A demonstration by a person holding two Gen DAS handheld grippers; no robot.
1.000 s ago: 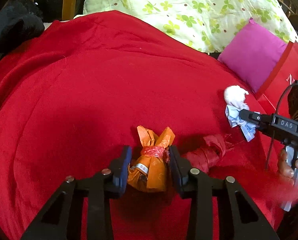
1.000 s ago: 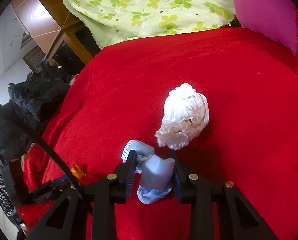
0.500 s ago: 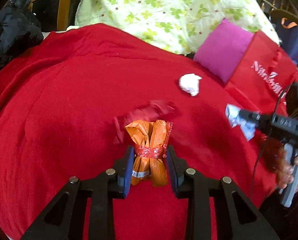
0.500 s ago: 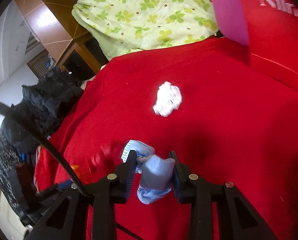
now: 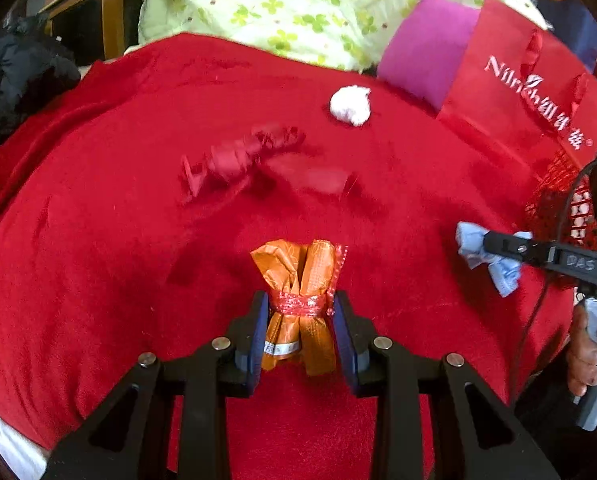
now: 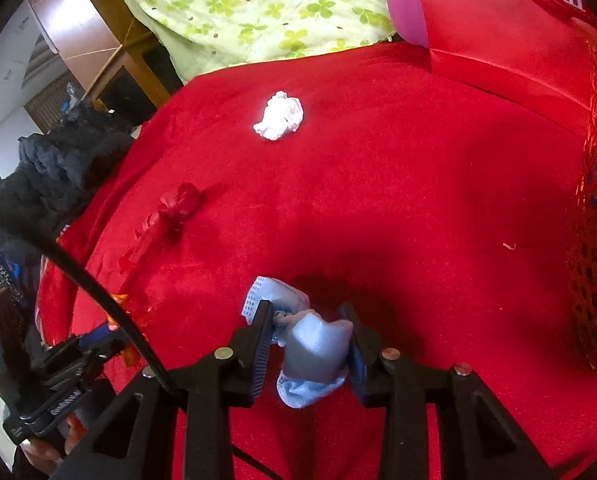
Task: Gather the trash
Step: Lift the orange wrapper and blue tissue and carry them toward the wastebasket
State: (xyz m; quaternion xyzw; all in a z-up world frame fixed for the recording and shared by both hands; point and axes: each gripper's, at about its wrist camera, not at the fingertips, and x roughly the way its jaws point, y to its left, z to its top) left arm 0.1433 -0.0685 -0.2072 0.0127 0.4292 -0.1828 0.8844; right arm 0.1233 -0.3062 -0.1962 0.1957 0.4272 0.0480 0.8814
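The red blanket point(image 5: 98, 240) on the bed fills both views, so take it as the landmark: at its far right edge stands a red paper bag point(image 5: 530, 92) with white lettering, and just in front of that a red mesh basket point(image 6: 594, 264), which looks like the place the trash is headed for. Above the blanket's near edge, the left tongs point(image 5: 300, 320) are clamped on an orange wrapper bundle point(image 5: 298, 280) tied with red tape, jaws narrow and pressing its waist, a firm hold. The right tongs point(image 6: 308, 332) carry a crumpled blue mask point(image 6: 310, 348) over the blanket's right half, and their jaws are opening right now with the mask between them. That is the risk: the basket is well off to the side, so the mask may drop onto the blanket short of it. Still lying out on the blanket: a red crumpled wrapper point(image 6: 178, 204) near its middle, hard to spot red on red and easy to miss, and a white tissue ball point(image 6: 280, 116) toward the far side, light enough to roll away if nudged.
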